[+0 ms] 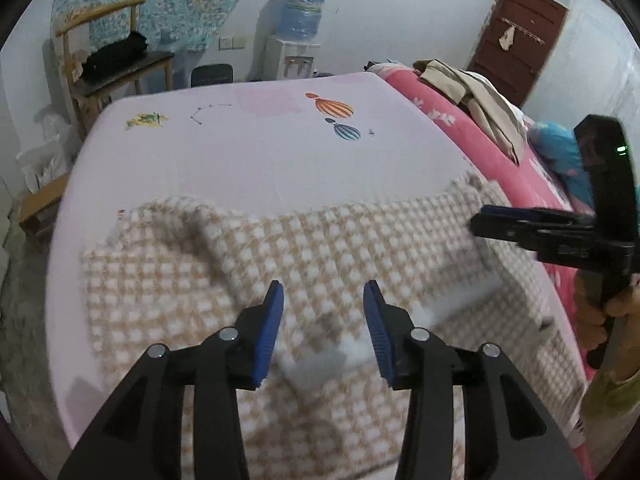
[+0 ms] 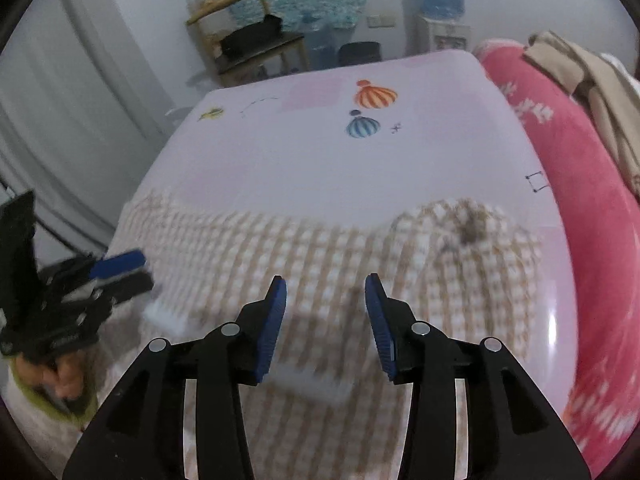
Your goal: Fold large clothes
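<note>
Step in hand, by my read: a fold of the checked garment (image 1: 304, 248) looks just laid; it lies flat across the near half of the bed (image 1: 260, 160), beige-and-white weave, one lumpy bunched corner on the right side (dark patch there, can't tell what).

Left gripper (image 1: 323, 304): jaws partly apart, nothing between the pads, hovering over the cloth w/o pinching it.

Right gripper (image 2: 326, 300): same, jaws part-open and empty, above the garment's mid section.

Both views blurred, so contact w/ fabric is hard to rule out, but no cloth sits in either gap.

Next move prob calls for fresh grips on two edge points, then carrying that edge over; bunched corner likely needs smoothing first, else the fold sets crooked.
</note>
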`<state>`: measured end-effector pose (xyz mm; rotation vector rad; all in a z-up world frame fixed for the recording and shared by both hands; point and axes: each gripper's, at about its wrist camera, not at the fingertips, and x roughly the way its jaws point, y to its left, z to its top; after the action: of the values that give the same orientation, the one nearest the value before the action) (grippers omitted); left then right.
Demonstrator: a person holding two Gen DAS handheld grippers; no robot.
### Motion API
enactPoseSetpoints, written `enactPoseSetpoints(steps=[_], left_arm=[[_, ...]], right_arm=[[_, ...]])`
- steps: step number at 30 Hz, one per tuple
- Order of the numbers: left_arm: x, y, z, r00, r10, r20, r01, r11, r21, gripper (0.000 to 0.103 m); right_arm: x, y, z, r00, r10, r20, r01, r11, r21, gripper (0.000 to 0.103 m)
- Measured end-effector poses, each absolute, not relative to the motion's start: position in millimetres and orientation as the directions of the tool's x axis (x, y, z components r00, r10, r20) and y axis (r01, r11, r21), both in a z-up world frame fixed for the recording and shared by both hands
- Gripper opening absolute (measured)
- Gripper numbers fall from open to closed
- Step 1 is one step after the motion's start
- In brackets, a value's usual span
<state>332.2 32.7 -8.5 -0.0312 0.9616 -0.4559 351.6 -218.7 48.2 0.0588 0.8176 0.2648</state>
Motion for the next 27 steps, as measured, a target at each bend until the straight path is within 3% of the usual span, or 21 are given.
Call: enactPoseSetpoints(steps=[6, 9, 13, 16, 18, 20, 22, 27], left_arm=[[340, 26, -23, 0.471, -0.342, -0.813, 0.352, 0.918, -0.183, 0.044], [321, 28, -9, 0.499, -0.347, -0.794, 0.383, 0.91, -0.157, 0.045], [306, 19, -16, 0.498, -0.311, -0.81, 0.413, 0.906, -0.094, 0.059], [306, 10, -35, 0.498, -0.199, -0.844, 0.383, 0.924, 0.008, 0.064], [303, 10, -29, 0.488, -0.191, -0.852, 0.365, 0.931, 0.0, 0.064], [295, 14, -17, 0.51, -0.2, -0.836, 0.353, 0.936, -0.008, 0.064], [280, 19, -5, 0.54, -0.185, -0.821, 0.337, 0.942, 0.009, 0.069], [239, 36, 8, 0.55, -0.188, -0.813, 0.303, 0.953, -0.015, 0.079]], right_arm=[[363, -221, 32, 0.631, 0.226, -0.743, -0.166, 0.974, 0.155, 0.04], [331, -216, 44, 0.639, 0.275, -0.719, -0.21, 0.961, 0.181, 0.047], [321, -202, 31, 0.629, 0.229, -0.743, -0.226, 0.968, 0.107, 0.053], [325, -191, 19, 0.638, 0.158, -0.754, -0.217, 0.976, 0.02, 0.053], [314, -188, 26, 0.641, 0.12, -0.758, -0.188, 0.982, -0.003, 0.054], [294, -187, 38, 0.659, 0.159, -0.735, -0.198, 0.98, 0.035, 0.058], [275, -190, 47, 0.686, 0.173, -0.706, -0.194, 0.98, 0.051, 0.07], [219, -195, 45, 0.703, 0.225, -0.675, -0.188, 0.974, 0.129, 0.08]])
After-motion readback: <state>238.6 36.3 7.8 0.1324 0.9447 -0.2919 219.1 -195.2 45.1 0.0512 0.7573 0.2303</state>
